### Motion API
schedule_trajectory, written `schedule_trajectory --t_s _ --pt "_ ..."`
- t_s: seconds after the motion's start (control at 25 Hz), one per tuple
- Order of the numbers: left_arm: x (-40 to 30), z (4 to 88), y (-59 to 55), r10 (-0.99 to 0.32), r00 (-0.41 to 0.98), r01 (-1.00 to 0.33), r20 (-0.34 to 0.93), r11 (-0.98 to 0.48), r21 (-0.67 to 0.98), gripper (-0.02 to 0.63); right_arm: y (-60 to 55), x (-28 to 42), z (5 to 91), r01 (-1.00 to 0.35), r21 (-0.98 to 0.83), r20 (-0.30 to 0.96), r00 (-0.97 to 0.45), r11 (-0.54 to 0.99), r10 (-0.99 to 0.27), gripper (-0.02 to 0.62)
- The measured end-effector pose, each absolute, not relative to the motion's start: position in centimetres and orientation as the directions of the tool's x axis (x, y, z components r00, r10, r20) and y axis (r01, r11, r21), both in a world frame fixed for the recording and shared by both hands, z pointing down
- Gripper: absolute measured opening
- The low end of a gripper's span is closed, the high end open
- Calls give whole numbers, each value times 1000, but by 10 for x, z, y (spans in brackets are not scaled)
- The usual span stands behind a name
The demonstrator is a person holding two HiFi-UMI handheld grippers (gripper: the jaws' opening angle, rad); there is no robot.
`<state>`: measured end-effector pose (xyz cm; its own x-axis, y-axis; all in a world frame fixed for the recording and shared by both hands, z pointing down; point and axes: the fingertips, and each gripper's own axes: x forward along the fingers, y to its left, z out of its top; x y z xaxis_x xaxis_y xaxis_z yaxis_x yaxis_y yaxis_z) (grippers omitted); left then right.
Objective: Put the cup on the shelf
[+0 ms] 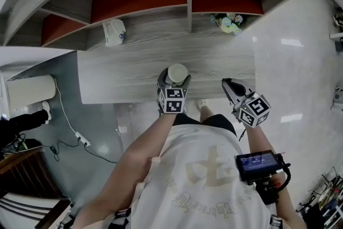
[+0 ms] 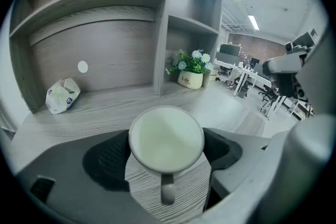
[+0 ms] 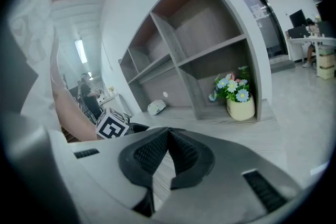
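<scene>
Nearest the lens, a white shirt (image 1: pixel 203 169), and just beyond it the left tool (image 1: pixel 173 81), spread wide and straddling the cup (image 2: pixel 166 139), with no squeeze visible on its sides. Cup upright and empty, close to the front edge of the bench (image 1: pixel 118 78), roughly midway along and in line with the upright divider (image 1: pixel 188 8) of the shelf (image 1: pixel 139 0) behind; handle (image 2: pixel 167 191) pointing toward the front edge, into the throat of the tool. Right tool (image 3: pixel 168 134) pinched closed on nothing, hovering by the front edge toward the right corner. Likely trouble: a lopsided close shoving the cup sideways or tipping it over that near edge, given so little bench in front of it; pads catching only the rim and letting the body slip during the lift; handle fouling the tool's throat and twisting the cup; rim clipping the divider or a shelf board on the way in. Toward the back edge, possible knocks against the white packet (image 1: pixel 113 31) on the left or the flower pot (image 1: pixel 229 23) on the right. Count: one cup, two tools, one packet, one flower pot, one divider at bench level.
</scene>
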<state>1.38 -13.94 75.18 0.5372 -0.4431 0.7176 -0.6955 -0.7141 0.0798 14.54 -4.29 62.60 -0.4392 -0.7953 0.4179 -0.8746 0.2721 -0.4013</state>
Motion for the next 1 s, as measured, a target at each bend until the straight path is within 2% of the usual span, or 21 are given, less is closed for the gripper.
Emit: schedule_trajectory --t_s 0.52,1.0 --pt "10 743 -128 -408 577 -665 707 -738 117 420 -46 139 622 -868 -398 405 -456 297 -792 5" --pt "2 694 -123 -402 634 -628 661 -767 135 420 -56 120 605 -848 -396 368 -497 351 -786 5"
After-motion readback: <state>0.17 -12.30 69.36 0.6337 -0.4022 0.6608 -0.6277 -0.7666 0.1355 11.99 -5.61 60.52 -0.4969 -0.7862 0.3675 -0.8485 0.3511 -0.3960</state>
